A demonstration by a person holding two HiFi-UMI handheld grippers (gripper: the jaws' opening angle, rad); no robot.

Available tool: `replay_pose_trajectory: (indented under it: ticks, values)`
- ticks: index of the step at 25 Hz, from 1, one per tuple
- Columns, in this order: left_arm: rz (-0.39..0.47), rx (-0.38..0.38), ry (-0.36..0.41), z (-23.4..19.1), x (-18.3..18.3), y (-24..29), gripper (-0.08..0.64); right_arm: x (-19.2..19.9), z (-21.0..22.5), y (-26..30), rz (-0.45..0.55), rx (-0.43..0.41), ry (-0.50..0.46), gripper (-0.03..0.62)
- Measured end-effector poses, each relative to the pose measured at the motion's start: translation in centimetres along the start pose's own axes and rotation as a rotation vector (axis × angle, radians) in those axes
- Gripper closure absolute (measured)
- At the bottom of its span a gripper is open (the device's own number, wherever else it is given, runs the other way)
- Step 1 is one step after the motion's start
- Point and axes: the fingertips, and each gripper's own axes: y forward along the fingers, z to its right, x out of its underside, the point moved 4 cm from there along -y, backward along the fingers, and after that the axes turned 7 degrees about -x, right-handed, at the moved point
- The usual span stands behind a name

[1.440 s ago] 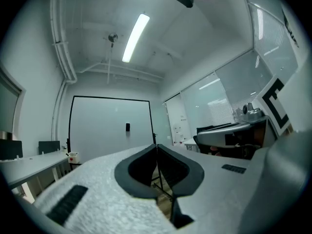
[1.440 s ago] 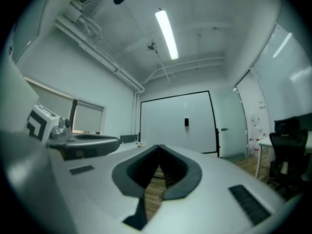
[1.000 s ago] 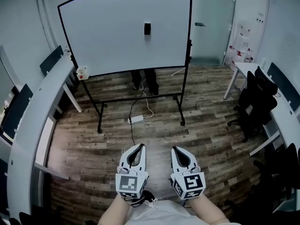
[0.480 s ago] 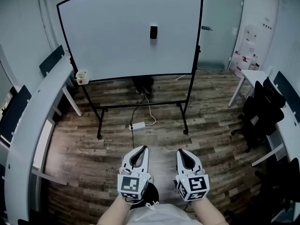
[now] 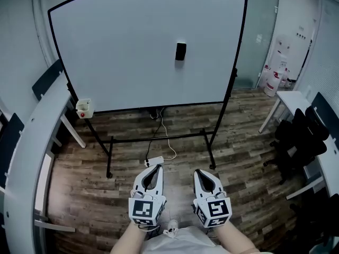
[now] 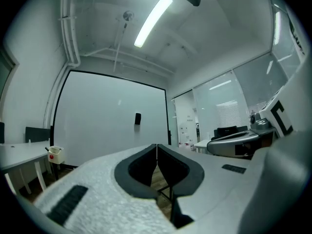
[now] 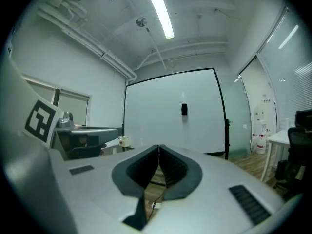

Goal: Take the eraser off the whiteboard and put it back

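Two empty grippers face the whiteboard (image 5: 116, 52)
The black eraser (image 5: 180, 51) sits on the board, upper centre of frame; left gripper (image 5: 157, 166) and right gripper (image 5: 199, 171), at bottom centre, have their jaws pressed together.

Whiteboard (image 5: 122, 52) top beyond upper edge

Whiteboard (image 5: 116, 46) and eraser (image 5: 180, 51) nearer.

Bare floor (image 5: 241, 160) runs to the whiteboard (image 5: 122, 52); desk (image 5: 26, 157) left, chairs (image 5: 304, 142) right
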Motion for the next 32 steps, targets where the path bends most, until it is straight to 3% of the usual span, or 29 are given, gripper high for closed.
replay_pose_trajectory:
  ticks: [5,12,25,32]
  values:
    - [-0.017,0.005,-0.033,-4.8,1.0,5.6,0.541,-0.7,2.2,6.9,-0.014,0.015,0.003,0.566]
    - [-0.031,-0.012,-0.066,-7.8,2.0,12.8,0.541,-1.7,6.5,14.1,-0.03,0.008,-0.013,0.566]
    - [-0.012,0.009,-0.026,-6.8,1.3,33.5,0.541,-4.6,22.3,28.8,0.001,-0.045,-0.012,0.566]
    - [0.078,-0.055,-0.009,-6.0,-1.5,43.0,0.54,-6.2,29.2,34.1,0.013,-0.057,-0.041,0.566]
